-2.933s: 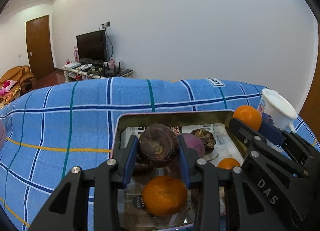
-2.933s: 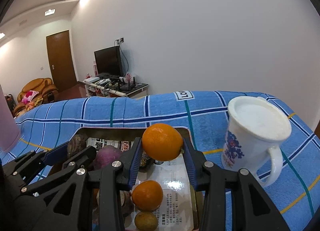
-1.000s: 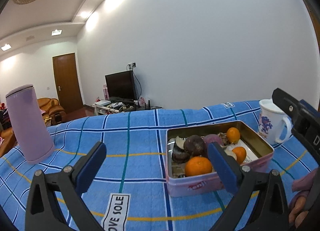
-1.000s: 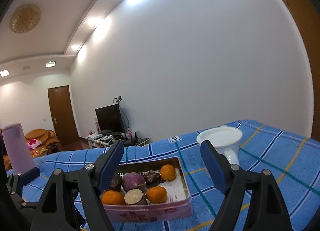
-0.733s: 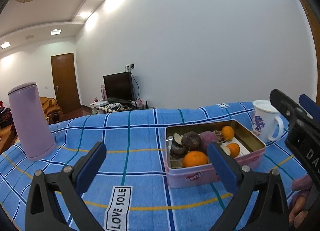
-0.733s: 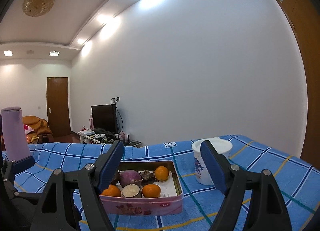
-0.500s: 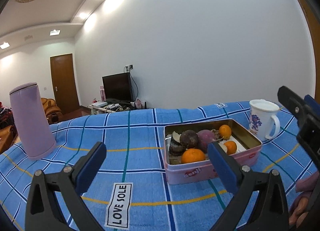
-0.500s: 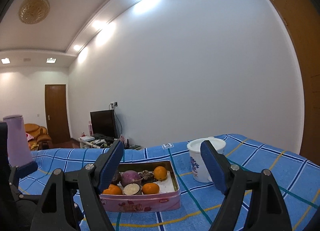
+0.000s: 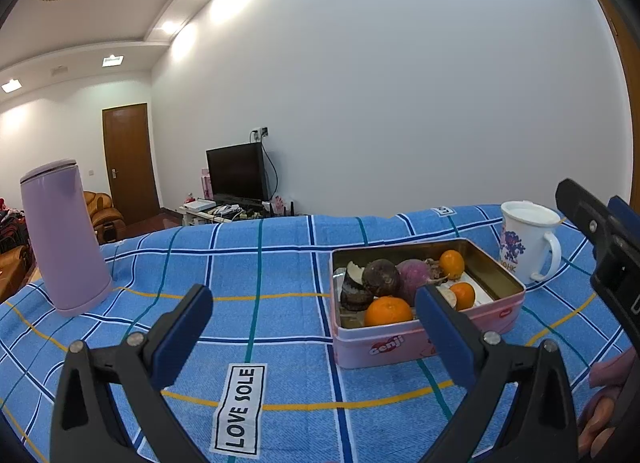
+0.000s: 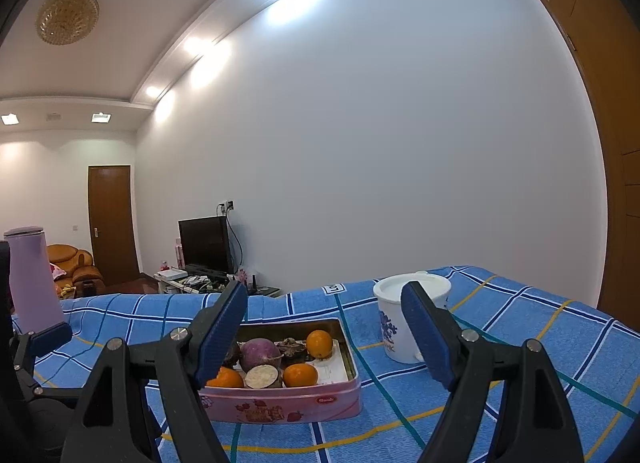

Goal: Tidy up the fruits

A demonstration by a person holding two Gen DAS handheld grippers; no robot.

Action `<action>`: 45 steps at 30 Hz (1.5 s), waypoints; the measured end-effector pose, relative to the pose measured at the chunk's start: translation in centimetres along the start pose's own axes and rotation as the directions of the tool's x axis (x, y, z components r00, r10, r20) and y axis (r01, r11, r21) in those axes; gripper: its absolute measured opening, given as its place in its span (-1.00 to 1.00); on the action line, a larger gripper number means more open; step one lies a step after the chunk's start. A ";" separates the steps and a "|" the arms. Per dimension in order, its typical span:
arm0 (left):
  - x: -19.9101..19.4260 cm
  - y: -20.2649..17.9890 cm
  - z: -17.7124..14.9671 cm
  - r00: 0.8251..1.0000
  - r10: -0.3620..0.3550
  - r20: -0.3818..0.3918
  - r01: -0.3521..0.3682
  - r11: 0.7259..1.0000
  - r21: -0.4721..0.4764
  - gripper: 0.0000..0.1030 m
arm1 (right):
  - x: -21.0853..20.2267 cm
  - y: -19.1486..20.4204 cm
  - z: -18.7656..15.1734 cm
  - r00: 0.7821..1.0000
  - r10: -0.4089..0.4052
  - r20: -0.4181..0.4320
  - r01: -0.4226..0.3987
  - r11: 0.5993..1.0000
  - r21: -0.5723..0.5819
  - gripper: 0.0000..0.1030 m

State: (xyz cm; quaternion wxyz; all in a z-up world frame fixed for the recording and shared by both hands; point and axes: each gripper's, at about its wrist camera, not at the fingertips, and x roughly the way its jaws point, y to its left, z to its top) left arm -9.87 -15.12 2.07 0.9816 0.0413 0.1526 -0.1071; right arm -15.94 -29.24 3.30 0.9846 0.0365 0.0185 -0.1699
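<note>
With the left gripper (image 9: 312,327) and right gripper (image 10: 324,331) both spread wide, empty and held back from the pink tin (image 10: 288,409), every visible fruit (image 10: 300,375) lies inside that tin, so the sorting looks essentially finished.

Pink tin (image 9: 404,345) sat open on the blue checked cloth, fruits inside. Three oranges: one at the near left corner (image 9: 387,311), one mid-right (image 9: 463,295), one toward the far side (image 9: 451,263). Dark purple round fruits (image 9: 380,277) clustered left and centre, one cut, showing pale flesh (image 10: 262,376).
</note>
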 end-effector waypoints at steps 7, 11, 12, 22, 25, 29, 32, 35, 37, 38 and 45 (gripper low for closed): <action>0.0 0.0 0.0 1.000 0.001 -0.001 -0.001 1.000 0.001 1.00 | 0.0 -0.1 0.0 1.000 -0.004 -0.002 0.004 1.000 0.003 0.57; 0.0 0.1 -0.1 1.000 0.002 -0.001 -0.002 1.000 0.001 1.00 | -0.1 -0.1 0.0 1.000 -0.004 -0.005 0.004 1.000 0.001 0.57; 0.0 0.1 -0.1 1.000 0.001 -0.001 -0.001 1.000 0.001 1.00 | -0.1 -0.1 0.0 1.000 -0.004 -0.005 0.004 1.000 0.001 0.57; 0.1 0.2 -0.3 1.000 -0.007 -0.017 0.007 1.000 -0.001 1.00 | -0.1 -0.1 0.0 1.000 -0.005 -0.008 0.005 1.000 0.000 0.57; 0.1 0.2 -0.3 1.000 -0.012 -0.023 0.012 1.000 0.001 1.00 | -0.1 -0.1 0.0 1.000 -0.005 -0.008 0.005 1.000 0.001 0.57; 0.2 0.3 -0.3 0.999 -0.012 -0.031 0.012 1.000 -0.006 1.00 | -0.1 -0.1 0.0 1.000 -0.006 -0.010 0.006 1.000 0.001 0.57; 0.4 0.5 -0.3 0.999 -0.016 -0.044 0.015 1.000 -0.022 1.00 | 0.0 -0.1 -0.1 1.000 -0.008 -0.013 0.008 1.000 0.001 0.57; 0.5 0.5 -0.3 0.999 -0.017 -0.048 0.016 1.000 -0.027 1.00 | 0.1 -0.2 -0.1 1.000 -0.010 -0.016 0.010 1.000 0.001 0.57; 0.5 0.5 -0.2 0.999 -0.022 -0.048 0.021 0.999 -0.027 1.00 | 0.1 -0.2 -0.1 1.000 -0.009 -0.016 0.009 1.000 0.001 0.57; 0.5 0.5 -0.2 0.999 -0.024 -0.047 0.023 0.999 -0.027 1.00 | 0.1 -0.2 -0.1 1.000 -0.009 -0.016 0.009 1.000 0.001 0.57; 0.5 0.4 -0.2 0.998 -0.019 -0.052 0.017 1.000 -0.026 1.00 | 0.2 -0.3 -0.2 1.000 -0.013 -0.024 0.013 1.000 0.002 0.57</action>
